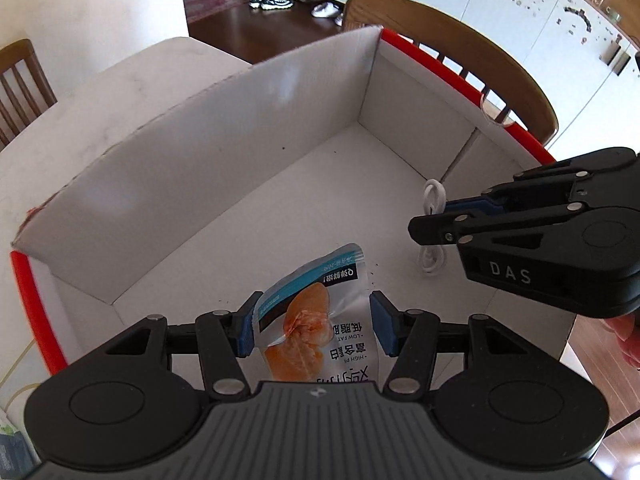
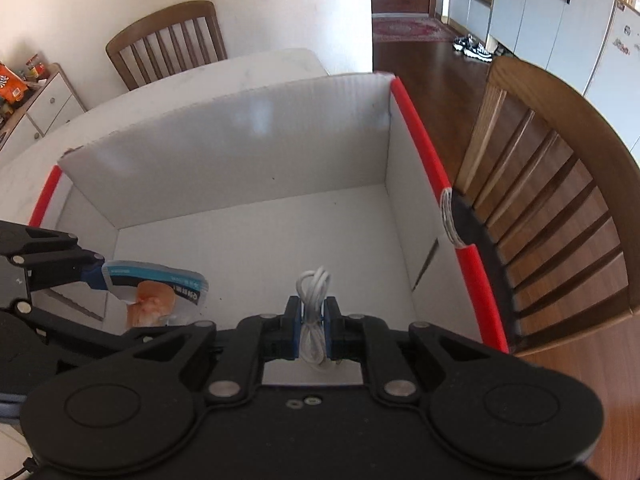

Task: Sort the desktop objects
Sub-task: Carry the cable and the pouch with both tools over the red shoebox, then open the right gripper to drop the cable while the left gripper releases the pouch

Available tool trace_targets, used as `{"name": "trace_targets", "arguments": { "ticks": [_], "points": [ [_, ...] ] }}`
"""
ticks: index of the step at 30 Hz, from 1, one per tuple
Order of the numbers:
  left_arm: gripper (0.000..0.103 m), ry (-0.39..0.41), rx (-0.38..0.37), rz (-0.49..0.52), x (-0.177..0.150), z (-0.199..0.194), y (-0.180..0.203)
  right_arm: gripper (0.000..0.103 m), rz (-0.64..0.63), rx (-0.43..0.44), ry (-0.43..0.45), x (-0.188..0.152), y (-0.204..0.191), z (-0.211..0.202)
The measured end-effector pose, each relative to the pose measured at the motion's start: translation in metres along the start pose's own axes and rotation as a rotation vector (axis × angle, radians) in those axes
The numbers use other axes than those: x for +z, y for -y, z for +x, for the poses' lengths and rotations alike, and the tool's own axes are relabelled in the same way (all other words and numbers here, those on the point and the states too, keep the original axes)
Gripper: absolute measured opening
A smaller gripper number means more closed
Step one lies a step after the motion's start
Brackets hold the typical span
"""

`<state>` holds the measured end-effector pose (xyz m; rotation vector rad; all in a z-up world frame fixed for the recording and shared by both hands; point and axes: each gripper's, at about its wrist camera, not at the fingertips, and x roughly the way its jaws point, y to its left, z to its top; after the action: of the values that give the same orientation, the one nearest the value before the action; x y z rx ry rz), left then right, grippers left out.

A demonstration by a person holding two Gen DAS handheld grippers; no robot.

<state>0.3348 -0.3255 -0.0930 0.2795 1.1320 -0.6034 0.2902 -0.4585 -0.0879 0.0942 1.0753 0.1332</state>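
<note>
A white cardboard box (image 1: pixel 440 66) (image 2: pixel 420 140) with red-trimmed edges stands open on the white table (image 1: pixel 120 92). My left gripper (image 1: pixel 314 328) hangs over the box's near side, its blue pads shut on a snack pouch (image 1: pixel 320 304) printed with an orange food picture. In the right wrist view that left gripper (image 2: pixel 132 304) comes in from the left with the pouch (image 2: pixel 160 292) sticking out level. My right gripper (image 2: pixel 314 320) is shut on a coiled white cable (image 2: pixel 314 284) above the box floor. In the left wrist view the right gripper (image 1: pixel 436 220) enters from the right with the cable (image 1: pixel 432 260).
Wooden chairs stand beyond the table (image 2: pixel 168 40) and right beside the box (image 2: pixel 560 200) (image 1: pixel 460 24). A sideboard with snack packets (image 2: pixel 24 92) is at the far left. Fingers of a hand (image 1: pixel 624 340) show behind the right gripper. The floor is dark wood, with shoes (image 1: pixel 268 0) on it.
</note>
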Motion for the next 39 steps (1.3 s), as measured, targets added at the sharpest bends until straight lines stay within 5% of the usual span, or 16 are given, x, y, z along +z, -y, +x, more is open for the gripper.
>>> {"name": "trace_targets", "arguments": {
  "ticks": [11, 14, 18, 39],
  "points": [
    [0.056, -0.06, -0.01, 0.008, -0.002, 0.017, 0.003, 0.01, 0.001, 0.001, -0.034, 0.007, 0.0, 0.009],
    [0.059, -0.078, -0.015, -0.005, -0.003, 0.017, 0.003, 0.022, -0.003, -0.012, -0.032, 0.007, 0.001, 0.008],
    [0.064, -0.107, -0.02, -0.035, -0.003, 0.019, -0.003, 0.025, -0.018, -0.026, -0.027, 0.006, -0.003, 0.007],
    [0.064, 0.122, -0.03, -0.092, -0.029, -0.06, -0.004, 0.033, -0.035, 0.007, 0.067, -0.003, -0.009, -0.032]
  ]
}}
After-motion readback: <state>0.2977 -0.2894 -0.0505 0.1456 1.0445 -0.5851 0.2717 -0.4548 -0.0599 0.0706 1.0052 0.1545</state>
